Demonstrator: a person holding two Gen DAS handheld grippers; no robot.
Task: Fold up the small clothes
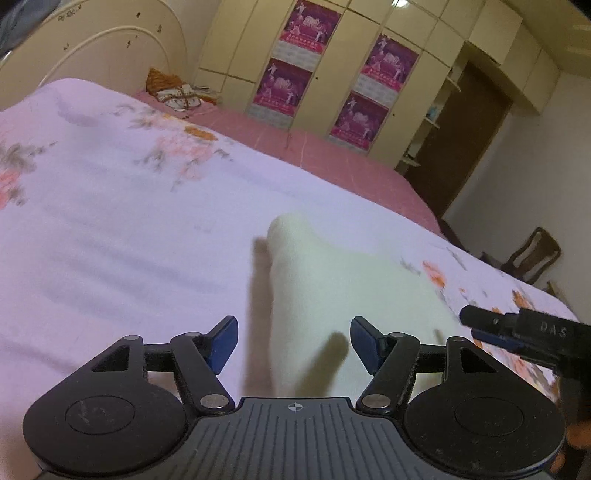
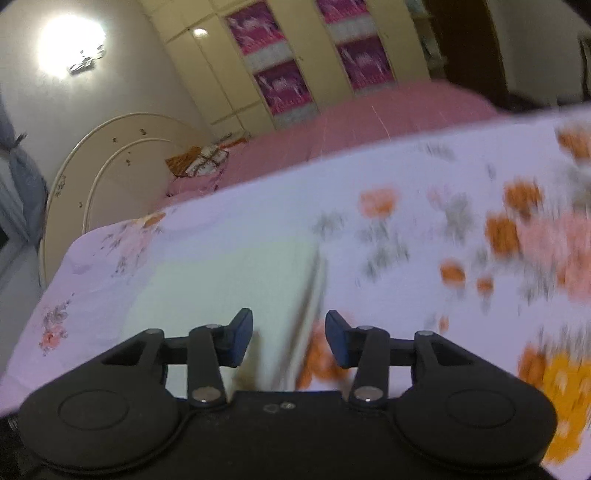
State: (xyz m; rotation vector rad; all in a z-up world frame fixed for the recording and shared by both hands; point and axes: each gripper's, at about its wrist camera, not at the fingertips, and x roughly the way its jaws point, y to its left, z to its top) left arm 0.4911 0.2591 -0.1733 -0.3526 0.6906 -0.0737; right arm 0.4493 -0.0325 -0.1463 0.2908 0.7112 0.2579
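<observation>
Bedroom, artificial light. Cream wardrobe wall (image 1: 369, 55) at back, carrying magenta posters (image 1: 308, 26); dark door (image 1: 469, 140) to its right. Curved cream headboard (image 1: 92, 48) at the far end of the bed; same headboard seen in the right wrist view under a bright wall lamp (image 2: 70, 44).

Bed covered by pale lilac floral sheet (image 1: 129, 221), orange and pink flowers, with pink bedspread (image 1: 332, 155) beyond it. Patterned pillow (image 1: 177, 92) near headboard. Wooden chair (image 1: 535, 254) on floor past the bed's corner.

Cream-white garment (image 1: 332, 280) flat on floral sheet, directly ahead of the left gripper (image 1: 293, 341); one narrow end pointing away toward wardrobe. In right wrist view, same garment (image 2: 229, 280) as a pale flat rectangle, its right edge running down between the fingers.

Left gripper: jaws spread wide, nothing between the blue pads (image 1: 223, 341), hovering above near part of garment. Shadows of fingers cast on cloth.

Right gripper (image 2: 289, 339): jaws apart, moderately wide, nothing held, positioned over garment's right edge. Also visible at right edge of left wrist view (image 1: 491, 326). Right wrist view motion-blurred on its right side.
</observation>
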